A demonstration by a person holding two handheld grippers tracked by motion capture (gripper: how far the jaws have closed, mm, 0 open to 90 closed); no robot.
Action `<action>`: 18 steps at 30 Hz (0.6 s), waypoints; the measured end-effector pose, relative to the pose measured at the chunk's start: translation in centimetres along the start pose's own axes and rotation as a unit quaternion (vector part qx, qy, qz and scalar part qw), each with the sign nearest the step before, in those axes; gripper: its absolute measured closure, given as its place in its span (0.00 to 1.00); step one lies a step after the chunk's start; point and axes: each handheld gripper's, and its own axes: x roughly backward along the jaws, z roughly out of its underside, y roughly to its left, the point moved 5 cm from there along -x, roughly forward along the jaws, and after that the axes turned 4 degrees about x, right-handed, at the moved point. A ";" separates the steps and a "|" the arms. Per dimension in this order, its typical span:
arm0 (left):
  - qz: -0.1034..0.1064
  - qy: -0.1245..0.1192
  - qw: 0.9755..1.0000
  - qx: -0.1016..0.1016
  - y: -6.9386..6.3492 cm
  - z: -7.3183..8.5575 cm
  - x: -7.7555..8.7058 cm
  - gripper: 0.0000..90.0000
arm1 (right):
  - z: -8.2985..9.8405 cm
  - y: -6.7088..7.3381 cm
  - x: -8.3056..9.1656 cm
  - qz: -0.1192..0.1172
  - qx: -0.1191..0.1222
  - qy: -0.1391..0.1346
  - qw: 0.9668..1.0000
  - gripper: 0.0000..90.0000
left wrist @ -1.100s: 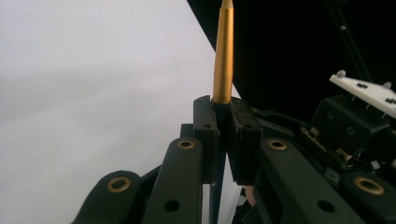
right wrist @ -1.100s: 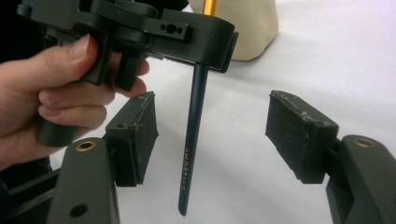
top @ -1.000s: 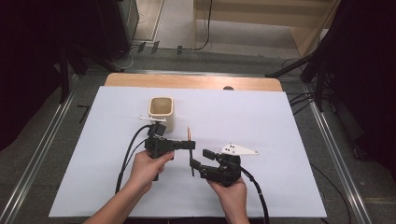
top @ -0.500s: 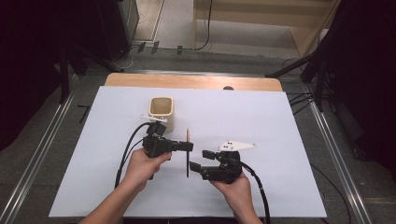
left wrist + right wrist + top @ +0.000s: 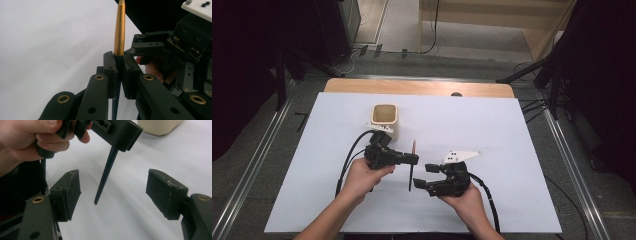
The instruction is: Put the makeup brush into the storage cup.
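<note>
Cream cup [image 5: 385,119] just beyond left hand-held gripper [image 5: 414,159] with brush [image 5: 411,170].

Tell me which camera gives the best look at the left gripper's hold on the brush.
The left gripper view: its pads close on the brush where gold ferrule meets dark handle. The right gripper view shows the handle's tapered end hanging free; the high view shows the brush small, beside the left gripper.
</note>
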 end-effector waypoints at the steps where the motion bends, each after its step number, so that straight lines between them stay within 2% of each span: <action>1: -0.002 -0.001 1.000 -0.003 0.0 0.0 0.1 0.93 | 0.0 0.0 0.1 -0.001 0.004 -0.002 1.000 0.31; 5: -0.007 -0.001 1.000 -0.009 0.1 -0.1 0.4 0.93 | 0.0 -0.3 0.3 -0.006 0.020 -0.002 1.000 0.31; 18: -0.014 0.016 1.000 -0.018 0.2 0.0 0.5 0.93 | 0.3 -1.5 1.3 0.002 0.056 0.016 0.998 0.31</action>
